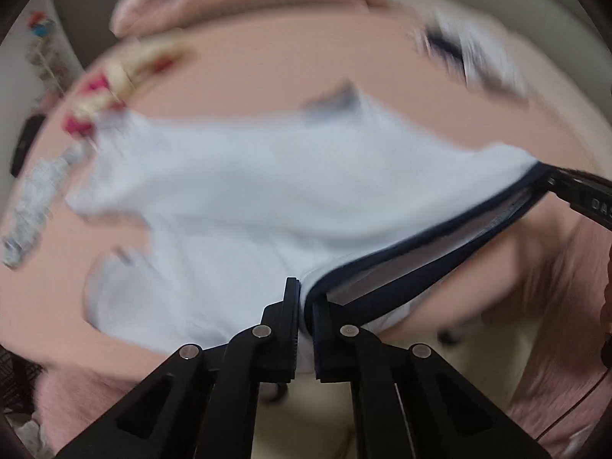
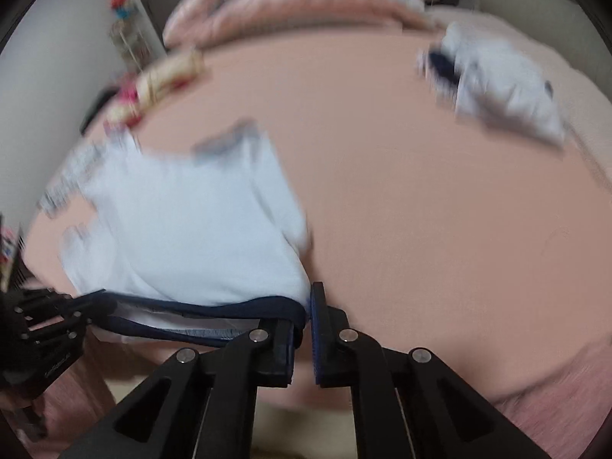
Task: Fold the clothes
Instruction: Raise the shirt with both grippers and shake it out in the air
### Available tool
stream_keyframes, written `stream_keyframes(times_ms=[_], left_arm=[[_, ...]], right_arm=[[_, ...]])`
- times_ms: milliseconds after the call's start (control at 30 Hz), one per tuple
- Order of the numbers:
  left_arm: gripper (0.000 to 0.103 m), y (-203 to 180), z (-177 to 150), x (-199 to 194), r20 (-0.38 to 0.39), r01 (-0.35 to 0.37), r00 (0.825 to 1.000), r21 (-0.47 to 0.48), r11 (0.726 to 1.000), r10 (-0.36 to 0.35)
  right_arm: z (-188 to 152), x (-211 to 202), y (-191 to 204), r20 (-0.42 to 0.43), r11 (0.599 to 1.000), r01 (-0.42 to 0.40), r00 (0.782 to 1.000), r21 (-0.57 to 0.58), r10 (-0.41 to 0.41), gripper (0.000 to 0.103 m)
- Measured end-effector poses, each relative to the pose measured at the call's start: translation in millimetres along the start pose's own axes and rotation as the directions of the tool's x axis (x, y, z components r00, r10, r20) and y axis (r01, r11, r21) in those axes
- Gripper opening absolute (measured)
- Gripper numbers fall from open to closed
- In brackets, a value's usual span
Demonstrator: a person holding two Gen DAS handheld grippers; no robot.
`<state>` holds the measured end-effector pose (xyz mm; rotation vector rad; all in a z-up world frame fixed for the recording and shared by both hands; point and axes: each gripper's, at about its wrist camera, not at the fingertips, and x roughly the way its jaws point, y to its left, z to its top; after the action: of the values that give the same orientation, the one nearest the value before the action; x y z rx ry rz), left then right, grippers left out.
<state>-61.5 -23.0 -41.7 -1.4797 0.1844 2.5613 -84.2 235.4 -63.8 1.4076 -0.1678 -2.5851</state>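
A white garment (image 1: pixel 244 199) with a dark navy trimmed edge (image 1: pixel 420 252) hangs stretched over the pink bed. My left gripper (image 1: pixel 305 306) is shut on one end of that navy edge. In the right wrist view the same white garment (image 2: pixel 191 222) spreads to the left, and my right gripper (image 2: pixel 308 317) is shut on the other end of the navy edge (image 2: pixel 191 306). The right gripper (image 1: pixel 581 195) shows at the right rim of the left wrist view. The left gripper (image 2: pixel 42 329) shows at the lower left of the right wrist view. Both views are motion-blurred.
The pink bed sheet (image 2: pixel 420 199) fills both views. Another white and navy garment (image 2: pixel 497 80) lies at the far right of the bed. Pink pillows (image 2: pixel 306 4) are stacked at the head. Colourful items (image 2: pixel 153 84) lie along the far left edge by a white wall.
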Motion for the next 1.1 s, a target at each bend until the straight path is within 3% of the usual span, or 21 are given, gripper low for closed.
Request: stream_keyframes(times_ms=[67,167,233,300,433,533,567,700,800,900,1000,1033,1100], left_arm=[[0.004,5.5,25.2,-42.3,0.115,0.011,0.993,-0.014,1.000,-0.010],[0.004,13.8,63.0,-105.7,0.285,0.031,0.958,-0.033,0.999,-0.021],[0.004,19.4,88.2,-148.0,0.393,0.046,0.919,-0.043,0.998,-0.026],[0.004,24.4,111.2,-185.3,0.485,0.065,0.874,-0.051,0.997,-0.032],[0.004,24.3,115.3,-166.7,0.435,0.159,0.892,-0.055,0.986,-0.120],[0.004,24.2,118.4,-152.7,0.397,0.228,0.899,-0.061,0.972,-0.186],[0.004,24.2,119.4,-148.1,0.384,0.251,0.899,-0.064,0.966,-0.208],[0.004,22.7,121.8,-125.1,0.326,0.347,0.895,-0.082,0.934,-0.304],[0.005,-2.0,101.1,-59.7,0.201,0.471,0.873,-0.116,0.875,-0.443],[0.011,-30.4,85.0,-26.9,0.139,0.540,0.840,-0.127,0.832,-0.524],[0.032,-54.4,79.6,-8.4,0.103,0.592,0.806,-0.123,0.797,-0.583],[0.047,-62.0,79.6,-4.3,0.102,0.599,0.801,-0.115,0.793,-0.590],[0.052,-78.8,78.5,9.2,0.095,0.582,0.813,-0.101,0.807,-0.574]], right_arm=[[29.6,-30.2,8.8,0.085,0.999,-0.008,0.996,-0.035,0.011,0.004],[73.3,-85.8,31.5,0.217,0.997,-0.013,0.976,-0.076,0.029,0.004],[94.2,-134.2,46.1,0.324,0.995,-0.046,0.943,-0.083,0.071,0.004],[111.2,-191.6,60.3,0.445,0.991,-0.067,0.889,-0.114,0.111,0.004],[129.2,-279.0,73.2,0.587,0.982,-0.090,0.791,-0.165,0.171,0.004],[131.4,-297.7,73.9,0.597,0.979,-0.115,0.779,-0.166,0.193,0.004],[131.4,-299.6,73.9,0.594,0.979,-0.118,0.781,-0.164,0.194,0.004],[122.6,-246.3,67.6,0.473,0.990,-0.095,0.871,-0.102,0.132,0.004],[114.3,-218.8,53.4,0.412,0.994,-0.097,0.904,-0.054,0.111,0.004],[107.9,-202.9,40.5,0.374,0.996,-0.090,0.923,-0.019,0.091,0.004],[103.5,-192.1,32.4,0.351,0.998,-0.068,0.934,-0.007,0.066,0.004],[101.3,-188.2,30.4,0.345,0.998,-0.057,0.937,-0.006,0.055,0.004],[97.4,-178.2,23.8,0.323,0.999,-0.048,0.945,0.004,0.044,0.004]])
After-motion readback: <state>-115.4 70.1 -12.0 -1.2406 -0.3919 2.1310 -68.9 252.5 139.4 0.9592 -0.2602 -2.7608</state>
